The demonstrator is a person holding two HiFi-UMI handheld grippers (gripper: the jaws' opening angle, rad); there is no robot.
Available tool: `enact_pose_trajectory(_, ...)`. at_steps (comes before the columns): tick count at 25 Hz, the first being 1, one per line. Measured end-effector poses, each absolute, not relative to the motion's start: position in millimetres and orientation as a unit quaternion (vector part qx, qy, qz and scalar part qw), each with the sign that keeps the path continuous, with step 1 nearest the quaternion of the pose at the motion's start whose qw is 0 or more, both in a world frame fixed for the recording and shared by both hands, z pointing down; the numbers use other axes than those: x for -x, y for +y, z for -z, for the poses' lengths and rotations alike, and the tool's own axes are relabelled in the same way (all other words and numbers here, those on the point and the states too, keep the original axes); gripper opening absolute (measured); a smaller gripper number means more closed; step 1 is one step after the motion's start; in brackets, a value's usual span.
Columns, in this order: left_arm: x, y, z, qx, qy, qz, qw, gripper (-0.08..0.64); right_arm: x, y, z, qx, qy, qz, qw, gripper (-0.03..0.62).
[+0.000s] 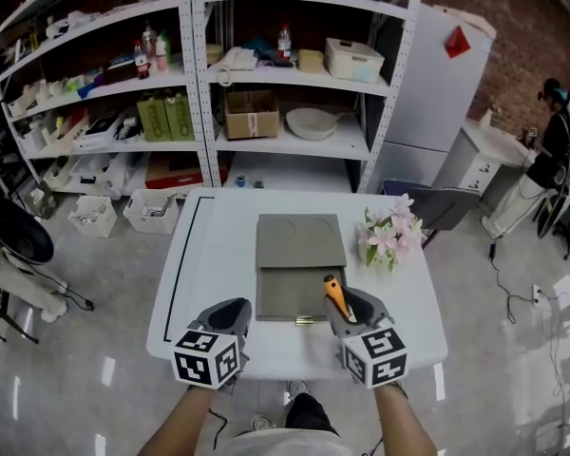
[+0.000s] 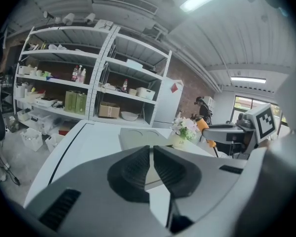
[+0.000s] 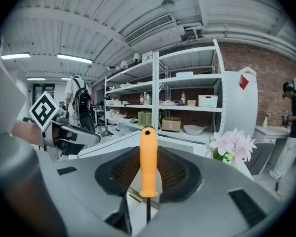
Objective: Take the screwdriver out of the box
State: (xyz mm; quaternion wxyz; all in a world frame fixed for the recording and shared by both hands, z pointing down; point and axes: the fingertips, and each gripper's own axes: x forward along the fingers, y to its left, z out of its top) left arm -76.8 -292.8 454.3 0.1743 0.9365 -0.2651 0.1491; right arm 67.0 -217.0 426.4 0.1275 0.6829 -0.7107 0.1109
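The screwdriver (image 1: 336, 297) is already out of the box (image 1: 299, 255). The right gripper (image 1: 347, 302) has its jaws clamped on the orange handle. In the right gripper view the handle (image 3: 148, 162) stands upright between the two ribbed pads, with the dark shaft running down below them. From the head view, the tool is held in the air over the near edge of the desk (image 1: 218, 255), at the box's near right corner and clear of the box.

The left gripper (image 1: 226, 313) hovers near the near edge of the desk, at the box's near left corner. Its jaws are drawn together with only a thin slit between them and nothing in it, and it is not touching the box.

The flat grey box lies in the middle of the desk, with a small latch on its near edge. From this angle I cannot say for sure whether its lid is shut or folded back. A pot of flowers (image 1: 389, 236) stands toward the right edge.

The removal itself looks done. At most the tool remains to be laid on the desk, and the task does not ask for that.
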Motion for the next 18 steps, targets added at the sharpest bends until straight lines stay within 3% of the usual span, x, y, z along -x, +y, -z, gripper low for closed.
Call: enact_pose_trajectory(18, 75.9, -284.4, -455.2, -0.938, -0.262, -0.153, 0.169, 0.023, -71.8, -206.5, -418.5, -0.691, -0.707, -0.112, 0.103, 0.114)
